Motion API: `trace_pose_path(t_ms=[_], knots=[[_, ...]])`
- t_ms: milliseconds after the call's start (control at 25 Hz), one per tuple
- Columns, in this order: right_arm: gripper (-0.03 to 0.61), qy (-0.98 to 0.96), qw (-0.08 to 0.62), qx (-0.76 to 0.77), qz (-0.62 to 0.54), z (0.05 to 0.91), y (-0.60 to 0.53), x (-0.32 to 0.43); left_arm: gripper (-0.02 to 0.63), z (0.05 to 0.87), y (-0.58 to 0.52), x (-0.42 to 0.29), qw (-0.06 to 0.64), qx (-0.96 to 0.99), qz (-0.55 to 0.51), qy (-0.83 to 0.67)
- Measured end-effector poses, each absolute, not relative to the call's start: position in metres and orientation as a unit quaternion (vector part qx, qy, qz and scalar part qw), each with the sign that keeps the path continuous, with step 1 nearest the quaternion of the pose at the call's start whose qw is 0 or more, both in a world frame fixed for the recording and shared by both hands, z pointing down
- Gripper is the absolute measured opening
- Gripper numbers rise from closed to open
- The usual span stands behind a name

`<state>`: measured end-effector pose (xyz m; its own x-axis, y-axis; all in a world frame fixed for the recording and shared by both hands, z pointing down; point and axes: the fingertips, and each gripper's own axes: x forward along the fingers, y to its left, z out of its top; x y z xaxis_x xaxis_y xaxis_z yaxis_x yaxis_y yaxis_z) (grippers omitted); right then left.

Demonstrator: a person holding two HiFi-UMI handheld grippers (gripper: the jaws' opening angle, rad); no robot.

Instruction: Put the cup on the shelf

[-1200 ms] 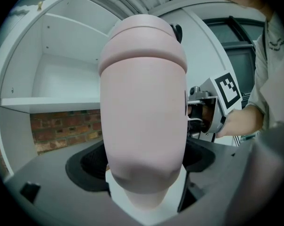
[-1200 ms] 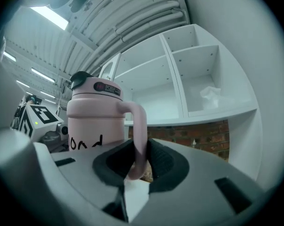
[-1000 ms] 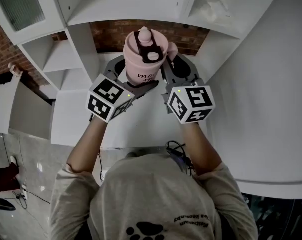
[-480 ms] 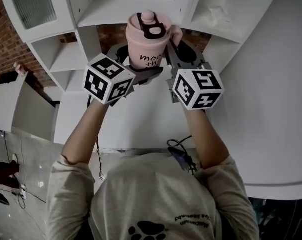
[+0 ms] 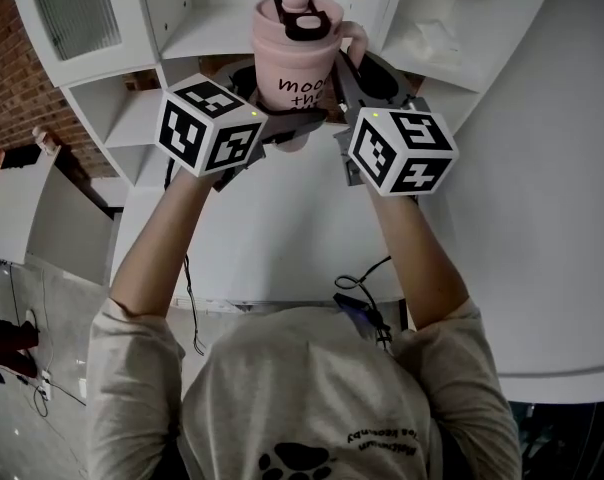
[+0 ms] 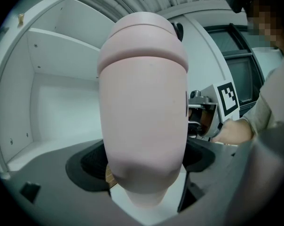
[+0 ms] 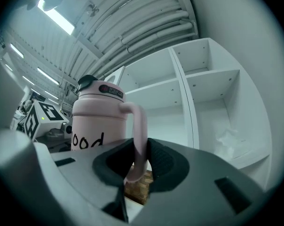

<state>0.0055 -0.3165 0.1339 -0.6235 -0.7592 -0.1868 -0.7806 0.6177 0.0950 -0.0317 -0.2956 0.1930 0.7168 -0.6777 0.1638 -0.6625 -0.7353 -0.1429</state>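
Observation:
A pink lidded cup (image 5: 295, 58) with a side handle (image 5: 356, 38) is held up in front of the white shelf unit (image 5: 222, 30), with both grippers on it. My left gripper (image 5: 282, 128) is shut on the cup's lower body (image 6: 144, 107), its dark pads (image 6: 88, 161) pressing either side. My right gripper (image 5: 350, 86) is shut on the handle (image 7: 140, 131), which runs down between its pads (image 7: 163, 164). The cup (image 7: 96, 121) stands upright, its black lid strap on top. The cup's base is hidden by the jaws.
The open white shelf compartments (image 7: 203, 88) lie just ahead and to the right. One holds a crumpled white wrap (image 7: 230, 138). A glass-fronted door (image 5: 74, 10) is at upper left, a brick wall (image 5: 12, 98) behind, and a white round table (image 5: 542, 228) to the right.
Both grippers have risen together with the cup, carrying it up towards the shelf boards. The grips on the body and the handle look the same.

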Motion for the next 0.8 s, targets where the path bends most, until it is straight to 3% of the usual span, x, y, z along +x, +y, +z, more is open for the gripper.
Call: trace_pose_path(t_ms=[800], knots=[[0.084, 0.883, 0.096, -0.439, 0.133, 0.064, -0.346, 0.004, 0.463, 0.128, -0.334, -0.034, 0.063, -0.932, -0.119, 0.337]])
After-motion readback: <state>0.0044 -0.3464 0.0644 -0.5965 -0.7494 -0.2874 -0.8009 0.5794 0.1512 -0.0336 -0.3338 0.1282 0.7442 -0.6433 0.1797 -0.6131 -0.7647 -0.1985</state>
